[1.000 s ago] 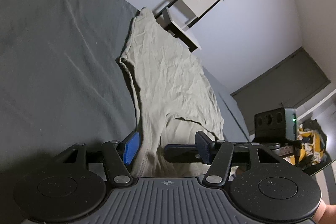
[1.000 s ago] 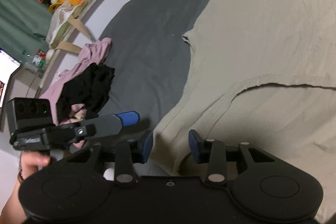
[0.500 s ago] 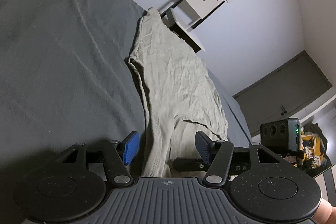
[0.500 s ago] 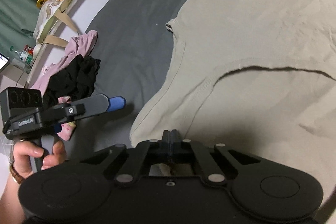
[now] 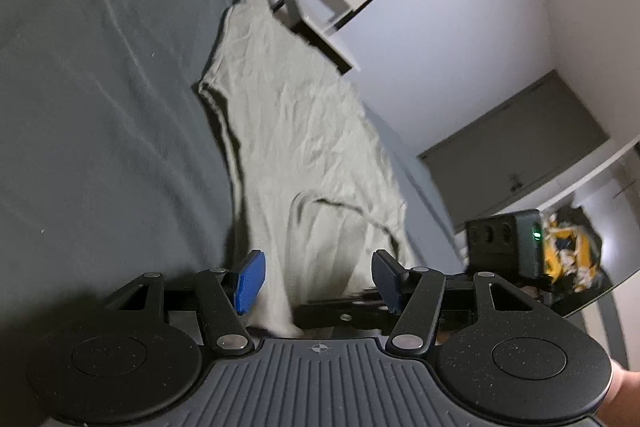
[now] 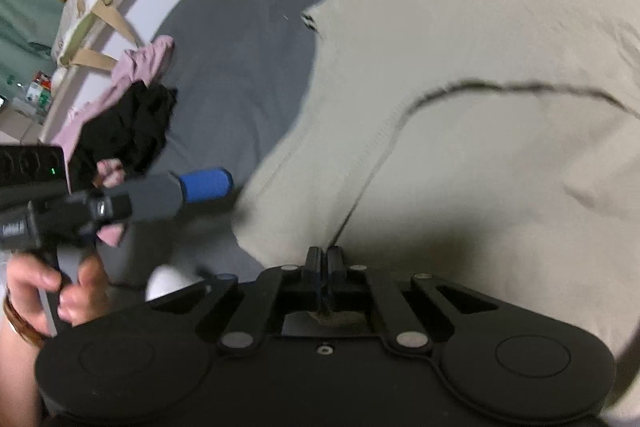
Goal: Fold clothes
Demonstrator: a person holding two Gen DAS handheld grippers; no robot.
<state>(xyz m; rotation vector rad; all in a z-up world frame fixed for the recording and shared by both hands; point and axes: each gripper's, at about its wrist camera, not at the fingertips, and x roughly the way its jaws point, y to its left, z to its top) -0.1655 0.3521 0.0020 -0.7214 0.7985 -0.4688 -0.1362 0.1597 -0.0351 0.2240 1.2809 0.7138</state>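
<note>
- Grey bed sheet (image 5: 100, 131) carries everything.
- Beige T-shirt (image 5: 288, 131) lies spread along the bed's right edge.
- Right tool (image 6: 324, 259) is clamped together on the shirt's shoulder.
- Left tool (image 5: 318, 279) stands apart, straddling the other shoulder.

— Left gripper (image 5: 318, 281)?
— Jaws spread wide, its handle gripped by the person's left hand (image 6: 52, 293).
— Right gripper (image 6: 324, 261)?
— Its jaws are pressed tight together, pinching fabric.

Plain beige T-shirt (image 5: 304, 147) on a dark grey bedsheet (image 5: 100, 107); at nine o'clock, pink and black clothes (image 6: 132, 107).
</note>
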